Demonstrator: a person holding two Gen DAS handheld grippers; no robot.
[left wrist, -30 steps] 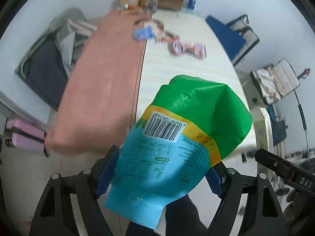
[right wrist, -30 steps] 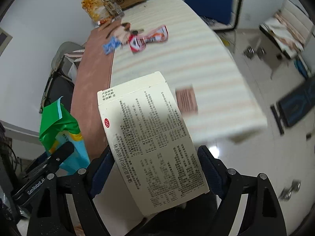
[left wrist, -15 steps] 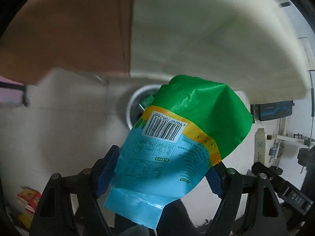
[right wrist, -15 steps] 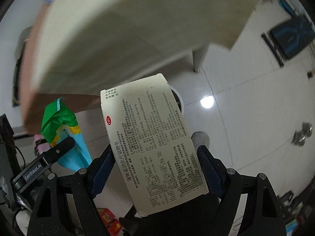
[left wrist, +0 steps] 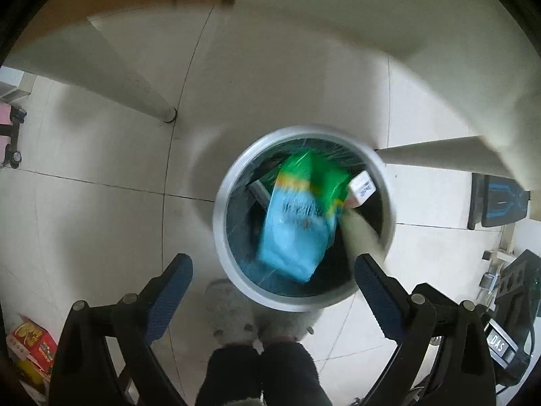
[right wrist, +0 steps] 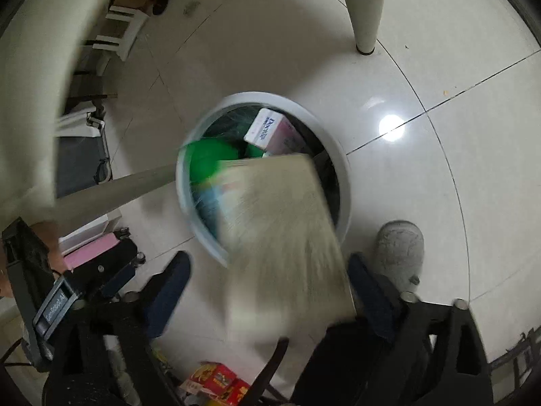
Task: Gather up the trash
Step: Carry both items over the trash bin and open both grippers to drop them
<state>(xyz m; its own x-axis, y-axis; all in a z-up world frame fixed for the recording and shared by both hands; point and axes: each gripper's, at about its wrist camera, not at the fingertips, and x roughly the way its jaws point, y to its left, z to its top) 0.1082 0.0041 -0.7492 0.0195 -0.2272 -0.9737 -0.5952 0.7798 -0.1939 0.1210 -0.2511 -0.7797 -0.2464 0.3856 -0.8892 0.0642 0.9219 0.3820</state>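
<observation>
A round grey trash bin stands on the tiled floor under the table; it also shows in the right wrist view. The green-and-blue snack bag is blurred inside the bin's mouth, free of my left gripper, which is open above the bin's near rim. A white-and-pink box lies in the bin. The cream paper leaflet is blurred between the spread fingers of my right gripper, which is open; the leaflet slants over the bin's rim.
Table legs stand beside the bin. A grey slipper is near the bin. Red snack boxes lie on the floor. A pink case sits at left.
Both grippers swung down from the tabletop to over the bin and opened. The snack bag dropped into the bin and the leaflet is falling from the right gripper.
</observation>
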